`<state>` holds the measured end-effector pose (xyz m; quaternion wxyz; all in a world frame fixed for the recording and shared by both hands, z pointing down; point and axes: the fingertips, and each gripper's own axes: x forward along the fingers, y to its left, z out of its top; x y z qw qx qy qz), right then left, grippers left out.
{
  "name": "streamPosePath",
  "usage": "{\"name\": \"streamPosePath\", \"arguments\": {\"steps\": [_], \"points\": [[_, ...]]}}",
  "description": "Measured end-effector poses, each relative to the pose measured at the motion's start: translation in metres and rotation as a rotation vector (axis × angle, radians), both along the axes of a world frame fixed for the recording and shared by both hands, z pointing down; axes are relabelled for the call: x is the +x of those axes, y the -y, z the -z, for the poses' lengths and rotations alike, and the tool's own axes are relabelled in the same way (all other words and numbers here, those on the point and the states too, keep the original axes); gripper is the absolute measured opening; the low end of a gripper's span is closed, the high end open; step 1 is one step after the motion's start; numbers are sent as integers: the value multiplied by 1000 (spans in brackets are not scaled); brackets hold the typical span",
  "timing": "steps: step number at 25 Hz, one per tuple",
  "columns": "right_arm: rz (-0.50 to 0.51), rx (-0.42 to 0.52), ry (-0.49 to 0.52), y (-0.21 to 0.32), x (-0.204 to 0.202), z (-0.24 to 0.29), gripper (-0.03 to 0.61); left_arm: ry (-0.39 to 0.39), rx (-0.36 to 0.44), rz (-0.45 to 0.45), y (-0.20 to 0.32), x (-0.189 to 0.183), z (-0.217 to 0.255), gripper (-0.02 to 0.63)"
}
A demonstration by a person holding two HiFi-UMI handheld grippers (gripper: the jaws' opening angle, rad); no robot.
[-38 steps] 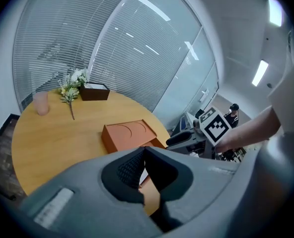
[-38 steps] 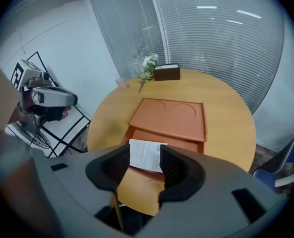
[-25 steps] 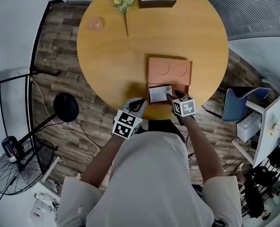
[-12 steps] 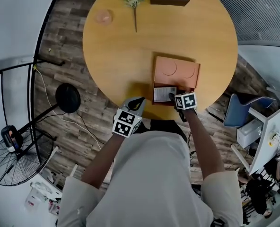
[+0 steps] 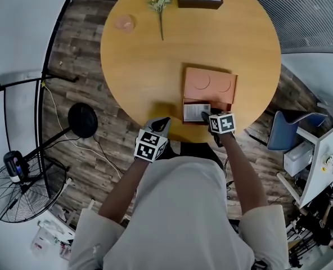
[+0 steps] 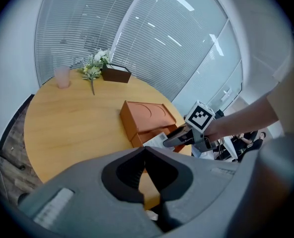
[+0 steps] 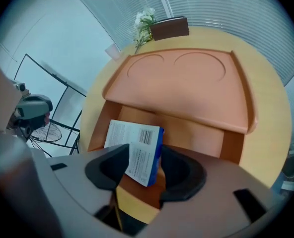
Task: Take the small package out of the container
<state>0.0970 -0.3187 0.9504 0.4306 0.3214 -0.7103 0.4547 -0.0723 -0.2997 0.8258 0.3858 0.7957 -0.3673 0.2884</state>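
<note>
Still clamps the one package [image 7: 137, 143] in the right gripper [image 5: 206, 116], drawn back a touch since half a second ago. Keeps it at the open near end of the single container [image 5: 208, 86] on the table [image 5: 149, 66]. Holds the left gripper [image 5: 162, 122] closed on nothing at the table's edge. Hides the package's lower corner behind the right jaws.

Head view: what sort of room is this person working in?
Probably an office or meeting room: a round wooden table, slatted window blinds behind it, and a fan standing on the floor nearby.
</note>
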Motion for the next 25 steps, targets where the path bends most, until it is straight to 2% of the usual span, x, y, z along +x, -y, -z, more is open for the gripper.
{"name": "streamPosePath", "arguments": {"steps": [4,11,16,21,25], "points": [[-28,64,15,-2,-4,26,198,-12,10,7,-7,-8,8,18],[-15,172,20,-16,-30,66,198,-46,55,-36,-14,-7,19,18],[-58,229,11,-19,-48,83,198,-50,73,-60,-22,-18,31,18],[-41,235,30,-24,-80,82,196,-37,84,-63,-19,-35,37,18],[-15,217,-24,-33,-97,65,193,-29,88,-63,-18,-46,41,18]]}}
